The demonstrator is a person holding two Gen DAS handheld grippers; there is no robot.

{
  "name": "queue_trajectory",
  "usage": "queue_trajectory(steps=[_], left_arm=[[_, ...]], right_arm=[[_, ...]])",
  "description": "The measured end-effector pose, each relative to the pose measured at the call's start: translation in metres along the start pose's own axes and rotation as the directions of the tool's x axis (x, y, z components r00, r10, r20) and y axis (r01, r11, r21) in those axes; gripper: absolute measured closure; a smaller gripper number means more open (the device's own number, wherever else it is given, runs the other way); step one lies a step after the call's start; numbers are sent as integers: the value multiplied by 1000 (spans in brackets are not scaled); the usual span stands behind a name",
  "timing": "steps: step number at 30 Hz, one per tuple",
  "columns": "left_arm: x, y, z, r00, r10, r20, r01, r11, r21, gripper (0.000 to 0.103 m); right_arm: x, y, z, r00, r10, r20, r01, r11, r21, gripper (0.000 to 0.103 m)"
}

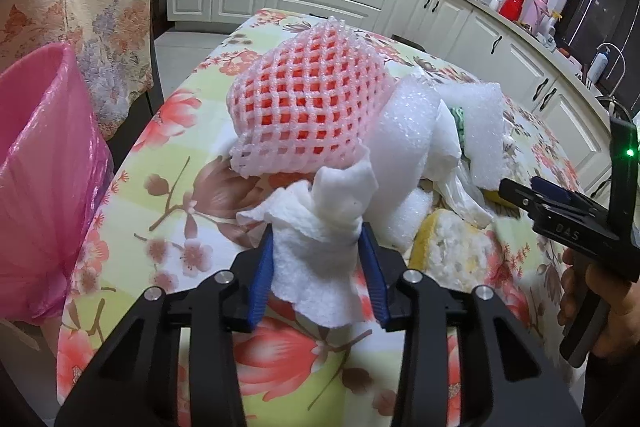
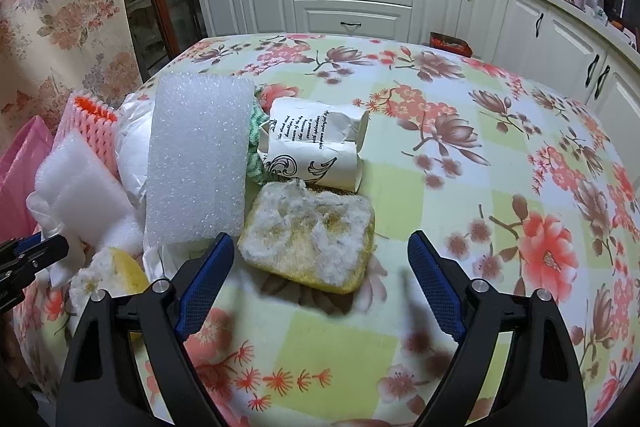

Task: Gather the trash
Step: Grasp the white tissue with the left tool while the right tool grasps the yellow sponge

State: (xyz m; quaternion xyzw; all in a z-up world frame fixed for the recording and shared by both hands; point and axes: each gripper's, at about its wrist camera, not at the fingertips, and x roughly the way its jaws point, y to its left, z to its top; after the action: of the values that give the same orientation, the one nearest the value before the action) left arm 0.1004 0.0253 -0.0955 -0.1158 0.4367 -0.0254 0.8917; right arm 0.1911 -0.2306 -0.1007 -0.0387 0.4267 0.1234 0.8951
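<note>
White crumpled tissue (image 1: pixel 320 247) is clamped in my left gripper (image 1: pixel 318 263); my right gripper (image 2: pixel 320 263), jaws apart, hovers at the yellow sponge (image 2: pixel 308 239).

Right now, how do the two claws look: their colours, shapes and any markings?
Both are black, angular plastic frames with silver bolts. The left claw and the right claw carry blue ribbed pads on the fingers. In the left wrist view, the right claw's body shows raised letters, perhaps "DAS", and a green light. A bare hand holds its grip. No cables show.
</note>
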Motion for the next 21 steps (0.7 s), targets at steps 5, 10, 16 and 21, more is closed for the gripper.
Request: queue_trajectory(steps=[5,10,16,21], left_arm=[[-2,-2,1,1000,-13,0,13,1000,6,70],[-7,-3,2,1000,-22,6,22,1000,10,72],[-16,-5,3,999,-31,22,31,999,15,72],[-25,-8,3,999,-37,37,36,999,22,72]], right_arm=[[7,3,2,1000,5,-16,-5,1000,-9,32],[4,6,2,1000,14,-15,-15,1000,-19,40],[-6,3,-4,1000,20,-9,-21,1000,-10,41],[-21,-1,-9,1000,21,10,-21,1000,-1,41]])
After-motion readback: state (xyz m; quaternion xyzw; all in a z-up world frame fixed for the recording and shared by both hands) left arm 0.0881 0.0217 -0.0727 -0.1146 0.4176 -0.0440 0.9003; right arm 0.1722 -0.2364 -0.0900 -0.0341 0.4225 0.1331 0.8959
